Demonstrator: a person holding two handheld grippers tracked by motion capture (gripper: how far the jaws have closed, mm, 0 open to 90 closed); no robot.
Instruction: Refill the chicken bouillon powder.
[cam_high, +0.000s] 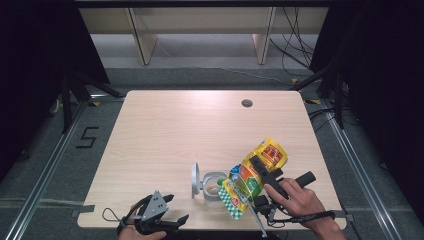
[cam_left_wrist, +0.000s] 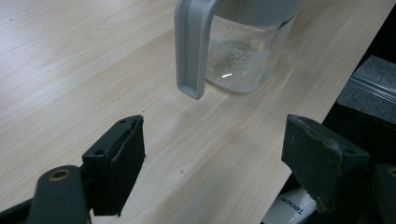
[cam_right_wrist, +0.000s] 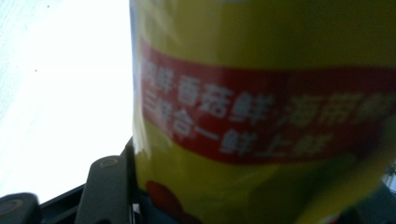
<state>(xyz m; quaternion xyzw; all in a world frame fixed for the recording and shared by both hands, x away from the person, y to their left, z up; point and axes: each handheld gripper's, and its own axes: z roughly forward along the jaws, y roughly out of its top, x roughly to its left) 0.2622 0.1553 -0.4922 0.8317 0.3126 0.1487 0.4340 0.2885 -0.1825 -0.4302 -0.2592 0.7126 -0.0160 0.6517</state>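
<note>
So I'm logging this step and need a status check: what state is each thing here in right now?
Yellow pouch: clamped in the right gripper, tilted with its lower end at the jar's mouth.
Glass jar: upright on the table, lid flipped open, some pale grains at the bottom.
Jar lid: swung open, standing on edge.
Left gripper: open, holding nothing, aimed at the jar.

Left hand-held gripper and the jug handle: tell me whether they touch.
Apart. The left gripper view shows bare table between the open left hand-held gripper and the grey jug handle, which hangs beyond the jaws.
</note>
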